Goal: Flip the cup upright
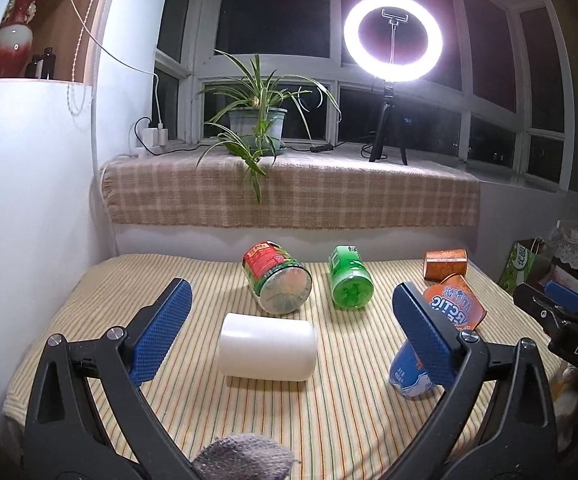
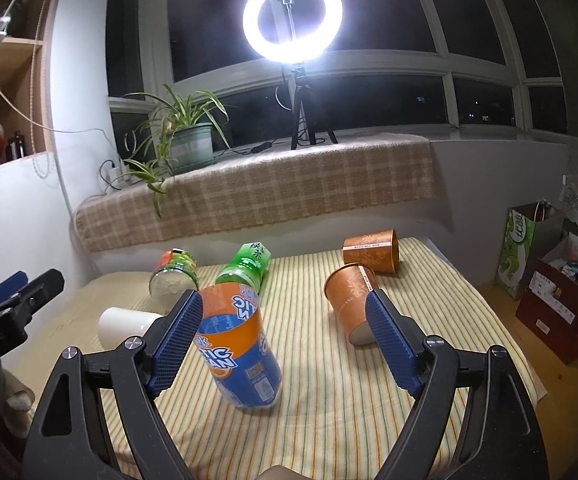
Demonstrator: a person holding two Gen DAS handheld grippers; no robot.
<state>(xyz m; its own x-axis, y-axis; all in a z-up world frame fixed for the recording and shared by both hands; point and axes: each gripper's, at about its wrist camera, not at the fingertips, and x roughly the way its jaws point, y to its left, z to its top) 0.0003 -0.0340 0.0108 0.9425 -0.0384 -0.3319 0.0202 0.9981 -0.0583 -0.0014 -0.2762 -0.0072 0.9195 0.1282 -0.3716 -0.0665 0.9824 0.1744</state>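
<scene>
A white cup (image 1: 267, 347) lies on its side on the striped table (image 1: 353, 420), between the fingers of my open left gripper (image 1: 289, 332); it also shows in the right wrist view (image 2: 129, 325). An orange-and-blue cut bottle cup (image 2: 237, 344) lies tilted on the table, just inside the left finger of my open right gripper (image 2: 285, 340); in the left wrist view it (image 1: 455, 308) is partly hidden behind my right finger. An orange paper cup (image 2: 349, 304) lies on its side by the right finger. Neither gripper holds anything.
A red-and-green cut bottle (image 1: 277, 282), a green cut bottle (image 1: 349, 280) and a second orange cup (image 2: 371, 256) lie on their sides further back. Behind are a cloth-covered sill, a potted plant (image 1: 257, 120) and a ring light (image 1: 393, 38). Boxes (image 2: 557, 300) stand right of the table.
</scene>
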